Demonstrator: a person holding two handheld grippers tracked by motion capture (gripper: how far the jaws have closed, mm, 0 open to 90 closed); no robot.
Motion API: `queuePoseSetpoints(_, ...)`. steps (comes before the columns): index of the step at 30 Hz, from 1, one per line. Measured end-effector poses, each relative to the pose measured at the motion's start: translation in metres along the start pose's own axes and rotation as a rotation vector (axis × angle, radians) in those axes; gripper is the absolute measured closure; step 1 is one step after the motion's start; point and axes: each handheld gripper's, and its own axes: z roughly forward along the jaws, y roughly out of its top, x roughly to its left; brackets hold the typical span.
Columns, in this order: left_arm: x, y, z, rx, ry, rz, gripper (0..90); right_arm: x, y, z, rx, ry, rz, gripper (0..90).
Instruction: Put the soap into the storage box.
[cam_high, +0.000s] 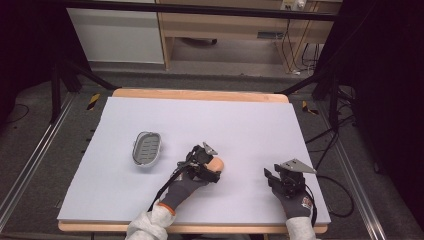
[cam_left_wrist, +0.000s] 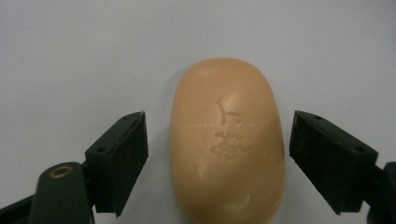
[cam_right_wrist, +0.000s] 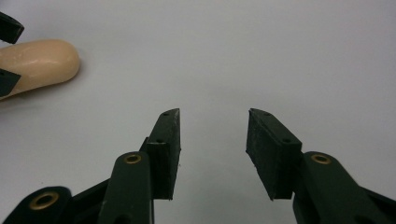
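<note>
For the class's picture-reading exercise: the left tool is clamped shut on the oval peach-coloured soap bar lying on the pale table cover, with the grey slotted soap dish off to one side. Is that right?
Not quite. The left tool is open: the left gripper view shows gaps between both pads and the oval peach-coloured soap bar, which lies between them on the pale table cover. The grey slotted soap dish does sit off to one side.

On the table (cam_high: 150, 115), the soap (cam_high: 218, 163) lies right of the dish (cam_high: 147, 148) (apart, seemingly), between the left gripper's fingers (cam_left_wrist: 122, 158).
</note>
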Motion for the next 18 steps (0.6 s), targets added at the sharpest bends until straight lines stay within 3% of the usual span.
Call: queuePoseSetpoints(18, -0.0033, 0.0002, 0.0111, 0.035, -0.004, 0.010, 30.9, -0.0007, -0.0004, 0.0011, 0.008, 0.007, -0.008, 55.7)
